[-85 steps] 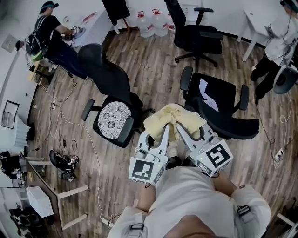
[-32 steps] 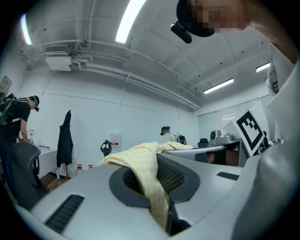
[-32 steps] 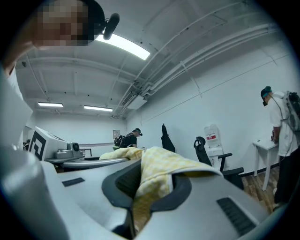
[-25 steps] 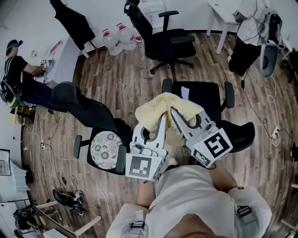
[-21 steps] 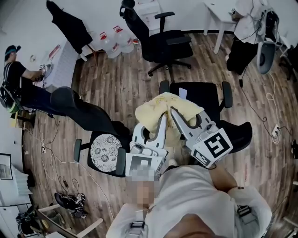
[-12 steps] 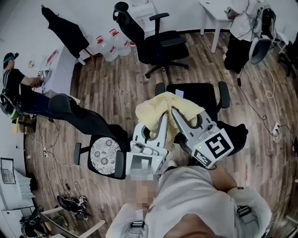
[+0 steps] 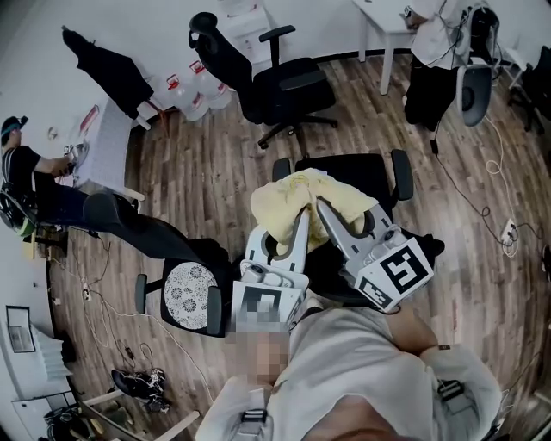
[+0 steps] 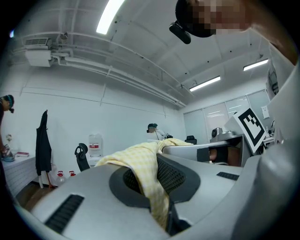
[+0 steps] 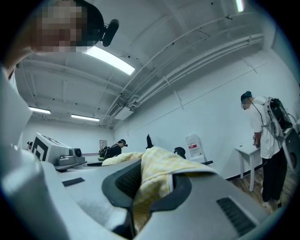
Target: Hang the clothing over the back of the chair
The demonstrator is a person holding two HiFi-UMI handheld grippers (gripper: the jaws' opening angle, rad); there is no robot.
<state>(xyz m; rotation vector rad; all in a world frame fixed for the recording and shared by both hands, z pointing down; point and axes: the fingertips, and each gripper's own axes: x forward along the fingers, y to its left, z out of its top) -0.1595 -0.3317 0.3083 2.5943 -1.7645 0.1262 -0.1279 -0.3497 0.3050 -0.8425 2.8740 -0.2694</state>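
Observation:
A pale yellow checked garment [image 7: 288,196] hangs bunched between both grippers, above a black office chair [image 7: 368,170] with two armrests. My left gripper [image 7: 303,217] is shut on the cloth's left part; in the left gripper view the fabric [image 8: 146,174] runs down into the closed jaws. My right gripper [image 7: 319,204] is shut on its right part, with the cloth [image 9: 152,180] draped over one jaw and pinched between the two. The grippers stand side by side and point level. The chair's backrest [image 7: 429,248] is mostly hidden under them.
A second black chair [image 7: 274,83] stands farther off, and a third with a patterned cushion [image 7: 188,294] is at the left. Water bottles [image 7: 195,102] line the far wall. A person [image 7: 21,177] stands at the left, another [image 7: 430,52] by a white table [image 7: 379,19]. Cables [image 7: 506,231] lie at the right.
Both grippers have travelled on together with the garment, grip unchanged. The chairs and floor have slid leftward in the head view, and the armrest chair now lies more directly beneath the cloth.

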